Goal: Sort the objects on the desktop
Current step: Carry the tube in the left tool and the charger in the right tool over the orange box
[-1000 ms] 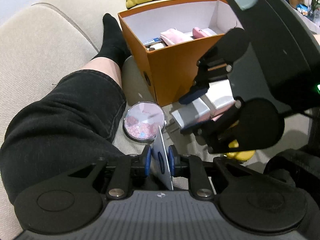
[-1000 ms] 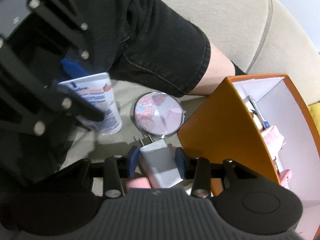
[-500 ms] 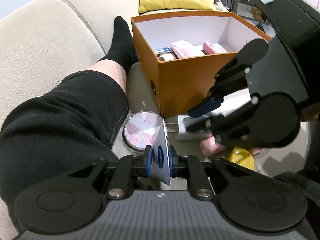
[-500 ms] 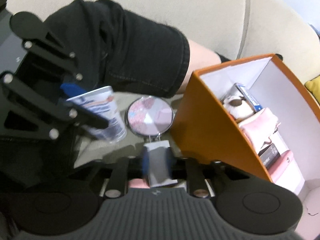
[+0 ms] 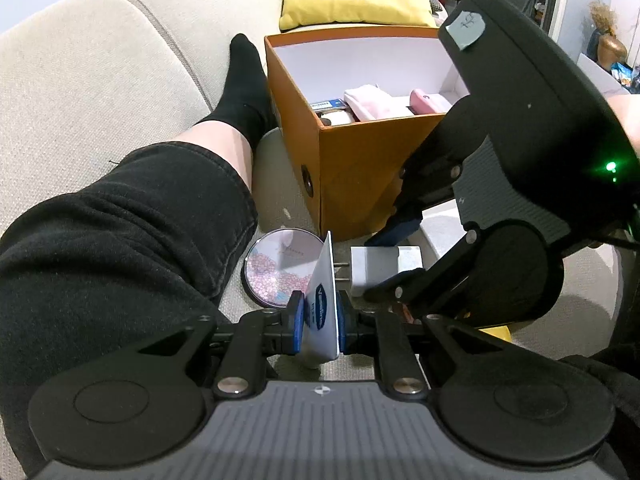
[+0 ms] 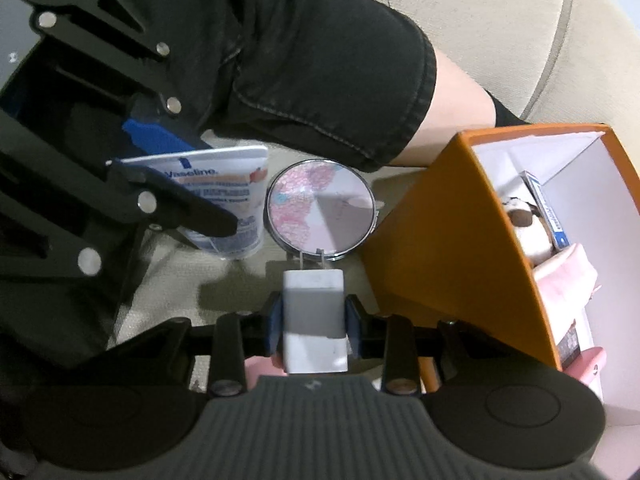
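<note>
Orange box (image 5: 352, 184) now farther off, left tool (image 5: 318, 322) pinching flat tube (image 5: 323, 300), right tool (image 6: 313, 322) clamping boxy white charger (image 6: 314, 316).

orange box (image 5: 352, 176) open-topped, leg (image 5: 120, 232) crowding left; round mirror (image 6: 322, 210) between

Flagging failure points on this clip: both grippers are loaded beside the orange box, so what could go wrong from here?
1. The left gripper pinches the Vaseline tube on its flat end only; it may swing or slip out.
2. The charger in the right gripper points its prongs at the round mirror; they could scratch it.
3. The grippers sit close together and may collide heading for the box.
</note>
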`<move>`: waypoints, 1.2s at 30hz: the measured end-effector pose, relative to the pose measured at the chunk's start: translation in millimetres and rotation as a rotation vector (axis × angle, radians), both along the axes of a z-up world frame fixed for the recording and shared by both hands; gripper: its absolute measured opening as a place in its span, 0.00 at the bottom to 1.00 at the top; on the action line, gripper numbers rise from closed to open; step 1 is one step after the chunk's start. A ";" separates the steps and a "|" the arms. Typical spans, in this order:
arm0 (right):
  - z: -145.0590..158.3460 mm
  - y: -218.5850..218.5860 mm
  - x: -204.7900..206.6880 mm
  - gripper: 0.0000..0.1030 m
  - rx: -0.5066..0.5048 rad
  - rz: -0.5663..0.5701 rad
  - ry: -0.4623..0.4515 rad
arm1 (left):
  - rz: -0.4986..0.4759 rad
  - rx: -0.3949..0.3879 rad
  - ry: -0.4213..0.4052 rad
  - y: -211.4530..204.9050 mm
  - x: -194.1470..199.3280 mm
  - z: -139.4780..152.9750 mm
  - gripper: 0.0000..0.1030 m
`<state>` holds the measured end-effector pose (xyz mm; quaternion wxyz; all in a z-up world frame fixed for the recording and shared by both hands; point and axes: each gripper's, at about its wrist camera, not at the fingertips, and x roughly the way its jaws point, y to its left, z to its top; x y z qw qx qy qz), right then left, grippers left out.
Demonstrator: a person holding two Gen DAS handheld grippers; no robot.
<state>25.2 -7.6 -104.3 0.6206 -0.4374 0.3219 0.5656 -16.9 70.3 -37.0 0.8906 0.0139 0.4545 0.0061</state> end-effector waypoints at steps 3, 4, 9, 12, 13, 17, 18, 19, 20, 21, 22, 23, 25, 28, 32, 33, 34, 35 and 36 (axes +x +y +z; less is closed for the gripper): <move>9.7 -6.8 -3.5 0.33 0.033 -0.018 -0.005 | 0.004 -0.009 -0.006 1.4 -0.5 0.7 0.17; 13.7 -9.4 -3.2 0.33 0.049 -0.032 0.001 | 0.006 -0.012 -0.008 1.9 0.1 1.0 0.17; 34.6 -27.7 9.2 0.33 0.151 -0.170 0.079 | 0.026 -0.057 -0.024 6.7 -2.1 8.0 0.17; 48.0 -45.1 16.6 0.33 0.217 -0.249 0.149 | 0.031 -0.062 -0.042 8.0 -5.7 16.8 0.17; 52.3 -50.7 17.7 0.33 0.240 -0.270 0.171 | 0.030 -0.063 -0.050 7.9 -7.2 20.3 0.17; 75.5 -80.1 23.1 0.33 0.329 -0.343 0.245 | 0.000 -0.097 -0.093 5.7 -12.9 39.5 0.16; 83.2 -88.5 24.2 0.33 0.349 -0.359 0.252 | -0.012 -0.106 -0.106 3.9 -12.9 45.6 0.16; 90.0 -95.6 26.7 0.33 0.369 -0.374 0.254 | -0.023 -0.111 -0.118 1.8 -12.3 51.4 0.16; 96.8 -102.5 27.6 0.33 0.389 -0.385 0.251 | -0.036 -0.114 -0.133 -0.7 -11.2 57.7 0.17; 105.3 -110.5 29.3 0.33 0.411 -0.400 0.244 | -0.050 -0.117 -0.149 -3.6 -10.3 64.0 0.16; 112.0 -116.2 30.7 0.33 0.429 -0.413 0.238 | -0.066 -0.123 -0.166 -6.4 -9.3 70.8 0.17; 120.1 -124.2 33.1 0.33 0.450 -0.432 0.229 | -0.079 -0.130 -0.179 -8.1 -6.0 76.2 0.17; 131.4 -138.5 34.1 0.33 0.483 -0.466 0.204 | -0.109 -0.149 -0.206 -12.4 1.3 88.4 0.17; 147.0 -153.8 43.8 0.33 0.509 -0.528 0.144 | -0.148 -0.164 -0.239 -23.3 13.3 104.3 0.16; 152.1 -167.2 70.8 0.33 0.518 -0.643 0.117 | -0.205 -0.180 -0.279 -35.5 35.2 122.6 0.17; 159.0 -176.6 72.9 0.33 0.520 -0.676 0.114 | -0.216 -0.191 -0.282 -37.8 43.0 126.8 0.16; 159.5 -181.4 78.6 0.33 0.521 -0.709 0.112 | -0.224 -0.197 -0.284 -40.4 50.0 129.6 0.16; 155.7 -181.9 86.2 0.33 0.521 -0.734 0.114 | -0.233 -0.199 -0.285 -43.4 59.1 131.9 0.16; 151.6 -184.6 92.3 0.33 0.520 -0.757 0.118 | -0.240 -0.200 -0.284 -46.5 67.3 133.4 0.16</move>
